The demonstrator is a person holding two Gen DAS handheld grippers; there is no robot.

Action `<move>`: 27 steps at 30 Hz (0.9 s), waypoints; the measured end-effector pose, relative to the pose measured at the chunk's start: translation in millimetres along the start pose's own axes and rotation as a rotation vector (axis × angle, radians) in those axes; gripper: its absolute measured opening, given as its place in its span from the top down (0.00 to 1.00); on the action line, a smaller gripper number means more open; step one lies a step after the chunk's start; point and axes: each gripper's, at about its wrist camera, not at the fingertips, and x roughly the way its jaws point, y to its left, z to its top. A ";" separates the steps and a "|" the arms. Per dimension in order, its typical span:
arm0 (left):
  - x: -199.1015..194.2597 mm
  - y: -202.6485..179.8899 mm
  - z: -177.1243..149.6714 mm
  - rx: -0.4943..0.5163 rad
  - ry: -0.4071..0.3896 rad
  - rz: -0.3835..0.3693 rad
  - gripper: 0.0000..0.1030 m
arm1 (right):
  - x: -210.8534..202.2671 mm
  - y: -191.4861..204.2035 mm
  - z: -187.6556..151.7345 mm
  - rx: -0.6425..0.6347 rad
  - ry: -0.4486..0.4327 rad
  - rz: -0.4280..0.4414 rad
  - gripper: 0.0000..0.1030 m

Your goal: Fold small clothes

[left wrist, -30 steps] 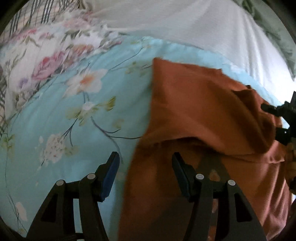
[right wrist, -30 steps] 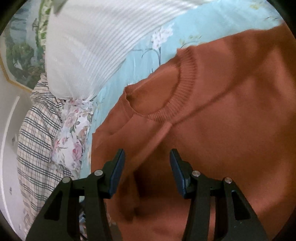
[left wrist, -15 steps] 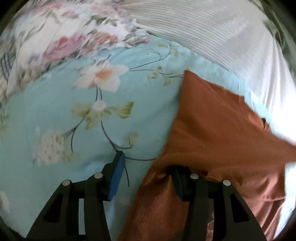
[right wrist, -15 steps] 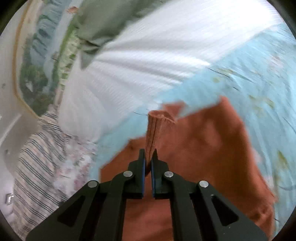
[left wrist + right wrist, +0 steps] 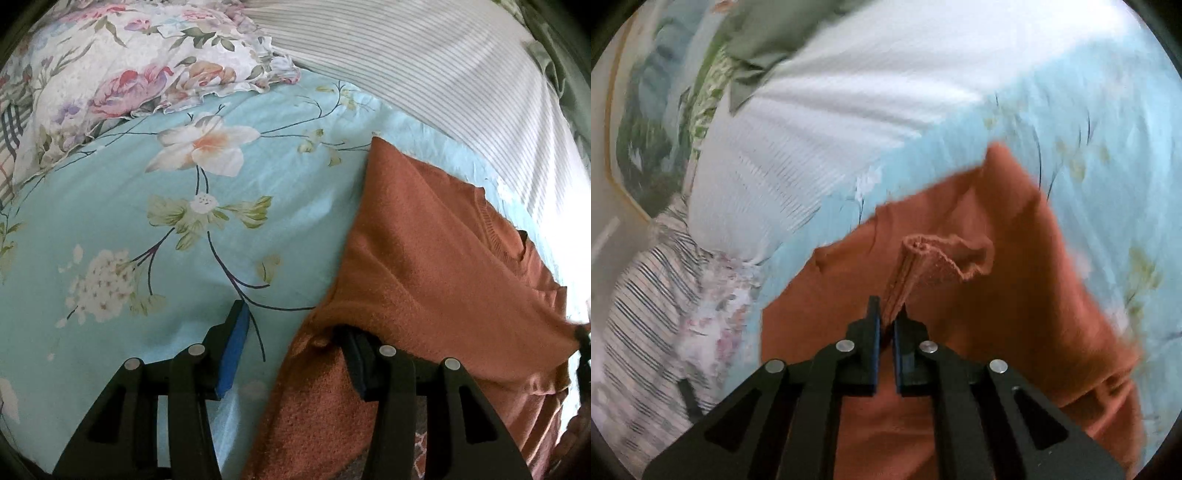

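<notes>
**Sweater fold only just begun on the bed**

The rust-orange sweater (image 5: 436, 258) lay on the bed (image 5: 184, 221), over the pale blue floral cover, with its upper part toward the white striped pillow (image 5: 424, 74) and a flowered pillow (image 5: 129, 62) off to the side. Judged from how the cloth lay, the fold was at an early stage — part of the body was spread on the cover, while one portion was bunched and doubled near the left tongs (image 5: 291, 350), and no neat rectangle had been made. Nothing in either view showed a finished stack of folded clothes.

The right tongs (image 5: 886, 325) were clenched on a ribbed edge of the sweater (image 5: 960, 295), probably a cuff or hem, which stood up from between the pads as a narrow pleat with a loose curl at its end. That view was blurred, so the exact part of the garment could not be named with certainty.

The left tongs were spread wide. Their blue-padded finger rested over bare bed cover, and the other finger was tucked under a lifted flap of the sweater — the cloth draped over it, not pinched.

What seemed left: bringing the held edge across the body, squaring the sides, and folding the length over.

No containers appeared in either view — no basket, drawer or box — so nothing could be said of contents.
</notes>
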 end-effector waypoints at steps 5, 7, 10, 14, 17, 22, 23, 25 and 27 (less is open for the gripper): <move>0.9 0.1 2.2 0.030 0.020 -0.002 0.51 | 6.9 -36.4 -13.0 0.091 0.114 -0.107 0.88; -2.4 2.0 1.6 0.050 0.036 -0.011 0.51 | -8.4 -41.4 -18.3 0.103 0.107 -0.112 0.87; -16.8 5.5 -3.9 0.093 0.062 -0.014 0.53 | -34.9 -40.5 -28.2 0.096 0.115 -0.069 0.82; -53.1 18.0 -22.1 0.144 0.085 -0.057 0.52 | -62.7 -20.1 -51.4 -0.005 0.148 -0.006 0.58; -80.7 26.2 -45.3 0.153 0.132 -0.117 0.44 | -79.9 -16.4 -74.0 -0.040 0.179 0.011 0.58; -102.7 20.9 -90.9 0.199 0.218 -0.105 0.36 | -102.5 -17.8 -105.9 -0.020 0.201 0.031 0.57; -103.1 17.3 -98.2 0.221 0.226 -0.083 0.36 | -106.3 -17.3 -110.2 -0.019 0.207 0.038 0.57; -106.4 12.8 -115.1 0.273 0.218 -0.002 0.37 | -111.8 -14.7 -116.2 -0.024 0.217 0.047 0.56; -111.4 15.2 -128.3 0.307 0.221 0.030 0.39 | -122.9 -13.2 -120.1 -0.033 0.217 0.062 0.54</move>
